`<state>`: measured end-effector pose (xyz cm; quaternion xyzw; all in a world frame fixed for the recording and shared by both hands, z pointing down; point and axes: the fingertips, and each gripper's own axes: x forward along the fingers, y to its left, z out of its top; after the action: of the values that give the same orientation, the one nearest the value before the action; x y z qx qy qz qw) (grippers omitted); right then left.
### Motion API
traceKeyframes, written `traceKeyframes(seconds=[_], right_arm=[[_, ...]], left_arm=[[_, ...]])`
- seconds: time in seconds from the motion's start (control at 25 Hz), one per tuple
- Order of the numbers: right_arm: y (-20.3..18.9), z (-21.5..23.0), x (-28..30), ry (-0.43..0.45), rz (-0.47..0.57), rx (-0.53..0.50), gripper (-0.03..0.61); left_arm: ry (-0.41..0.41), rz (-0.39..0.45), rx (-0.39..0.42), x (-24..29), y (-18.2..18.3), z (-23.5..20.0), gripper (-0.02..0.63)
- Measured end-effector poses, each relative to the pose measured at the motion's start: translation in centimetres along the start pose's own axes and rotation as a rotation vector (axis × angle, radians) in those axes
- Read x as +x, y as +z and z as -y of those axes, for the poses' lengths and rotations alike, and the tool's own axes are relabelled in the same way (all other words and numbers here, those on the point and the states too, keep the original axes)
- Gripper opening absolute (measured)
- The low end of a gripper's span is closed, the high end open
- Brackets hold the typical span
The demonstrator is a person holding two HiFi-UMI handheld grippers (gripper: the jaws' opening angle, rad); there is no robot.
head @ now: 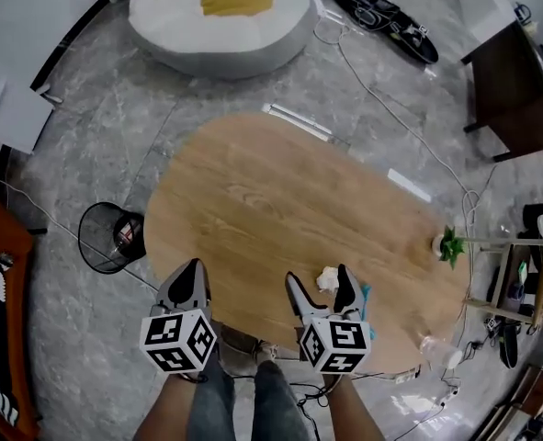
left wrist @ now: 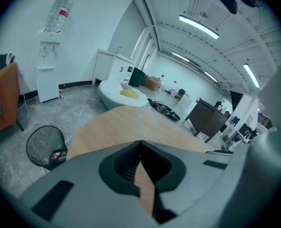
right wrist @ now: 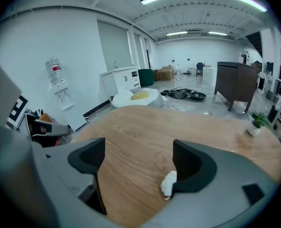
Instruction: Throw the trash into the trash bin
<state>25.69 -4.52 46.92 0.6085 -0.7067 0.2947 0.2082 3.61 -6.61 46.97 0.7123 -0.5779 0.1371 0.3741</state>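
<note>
- Head view, progress: judged barely begun. One paper wad (head: 327, 278) lying on the desk (head: 280, 200) between the jaws of the right claw (head: 319, 289), close to its right jaw, not yet lifted.
- Head view, target: one trash bin (head: 110, 237) on the floor, left of the left claw (head: 190, 274) and a little ahead of it, just off the desk edge. Holds a few bits already, too small to count.
- Head view, count: two claws, one wad, one bin, and one teal scrap (head: 367, 294) just right of the right claw. Possibly trash as well, but too small to tell. One potted plant (head: 448, 244) well off to that claw's right.
- Left gripper view: left claw (left wrist: 140, 144) closed on nothing, jaws meeting at the tips with only a sliver of desk showing behind. One trash bin (left wrist: 46, 146) low to its left, something red and white at the bottom.
- Right gripper view: right claw (right wrist: 139, 160) spread wide and gripping nothing. One paper wad (right wrist: 169, 183) against or just beside the inner face of its right jaw, impossible to say which. One potted plant (right wrist: 257, 121) ahead and to the right.
- Left to do, as judged: closing on the wad, carrying it leftward past the left claw, and dropping it into the bin.
</note>
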Motion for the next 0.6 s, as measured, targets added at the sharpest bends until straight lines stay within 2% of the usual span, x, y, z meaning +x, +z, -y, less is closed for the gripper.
traceKeyframes(seconds=[0.32,0.6], right_arm=[[-3.6,5.6,-1.2,-0.043,-0.049,0.034,0.448],[-6.2,7.5,-0.5,-0.034,-0.100,0.014,0.443]], left_arm=[[-0.034,-0.041,0.048,1.7,-2.9,4.8,-0.009],[-0.037,-0.083,0.069,2.5,-5.8,6.5,-0.009]])
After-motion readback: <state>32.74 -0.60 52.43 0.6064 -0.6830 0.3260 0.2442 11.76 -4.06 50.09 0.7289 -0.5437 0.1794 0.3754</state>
